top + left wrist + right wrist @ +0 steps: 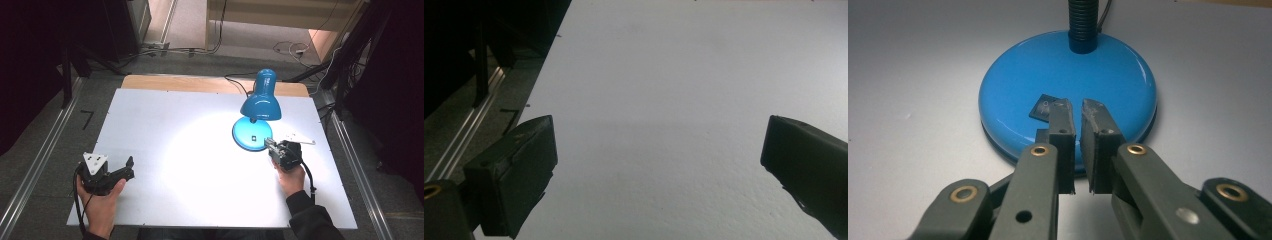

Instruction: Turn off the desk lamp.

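High view: a glossy blue metal desk lamp stands lit at the right rear of the pale grey counter, throwing a bright pool of light across the middle.
Lamp base: round blue disc, with a small black rocker switch on its near side and a ribbed black neck rising from the back.
Right tongs: held by the right hand, jaws nearly pressed together with a thin gap, pinching nothing; their tips hang over the near edge of the base, just beside the switch. Whether they touch the base cannot be told.
Left tongs: held by the left hand at the counter's near left corner, jaws spread wide, bare counter between them, well apart from the lamp.
In the way: nothing lies between either tongs and the lamp.
Cord: a black lamp cable trails off the back edge.
Surface: smooth matt sheet over a wooden board showing at the rear.
Room: dim, grey carpet floor, metal rails along both sides, loose cables and dark stands behind.
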Action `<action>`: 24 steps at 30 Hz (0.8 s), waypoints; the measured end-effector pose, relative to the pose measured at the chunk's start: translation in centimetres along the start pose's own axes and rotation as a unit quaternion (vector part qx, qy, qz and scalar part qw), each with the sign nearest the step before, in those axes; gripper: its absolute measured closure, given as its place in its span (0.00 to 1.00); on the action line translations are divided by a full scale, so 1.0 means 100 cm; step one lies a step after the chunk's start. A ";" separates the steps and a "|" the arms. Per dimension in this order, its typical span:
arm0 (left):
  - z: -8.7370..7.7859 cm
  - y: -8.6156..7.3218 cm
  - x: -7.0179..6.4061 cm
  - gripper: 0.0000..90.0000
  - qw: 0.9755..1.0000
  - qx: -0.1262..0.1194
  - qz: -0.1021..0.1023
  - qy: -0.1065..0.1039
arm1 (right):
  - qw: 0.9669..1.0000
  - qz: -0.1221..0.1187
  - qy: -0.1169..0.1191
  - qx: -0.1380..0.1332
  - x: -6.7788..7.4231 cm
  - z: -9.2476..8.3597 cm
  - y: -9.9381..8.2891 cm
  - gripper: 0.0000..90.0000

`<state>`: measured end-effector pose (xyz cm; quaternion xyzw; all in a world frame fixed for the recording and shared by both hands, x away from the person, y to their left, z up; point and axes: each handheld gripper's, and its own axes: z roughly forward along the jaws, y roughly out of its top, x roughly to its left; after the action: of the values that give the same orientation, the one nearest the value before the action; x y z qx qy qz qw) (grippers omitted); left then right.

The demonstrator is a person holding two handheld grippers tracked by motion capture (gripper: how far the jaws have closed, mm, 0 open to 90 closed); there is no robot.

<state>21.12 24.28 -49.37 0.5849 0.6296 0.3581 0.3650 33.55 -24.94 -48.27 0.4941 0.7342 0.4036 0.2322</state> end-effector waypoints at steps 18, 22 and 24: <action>0.000 0.000 0.001 0.02 1.000 0.002 -0.004 -0.003 | 1.000 0.003 0.007 0.007 0.014 0.022 0.007 0.98; 0.000 0.000 0.001 0.02 1.000 0.002 -0.005 -0.004 | 1.000 0.003 0.005 0.010 0.015 0.026 0.007 0.98; 0.000 0.000 0.001 0.02 1.000 0.002 -0.005 -0.005 | 1.000 0.003 0.004 0.010 0.016 0.028 0.008 0.98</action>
<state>21.12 24.42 -49.41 0.5843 0.6313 0.3524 0.3687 35.37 -22.38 -49.11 0.4969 0.7376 0.3991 0.2230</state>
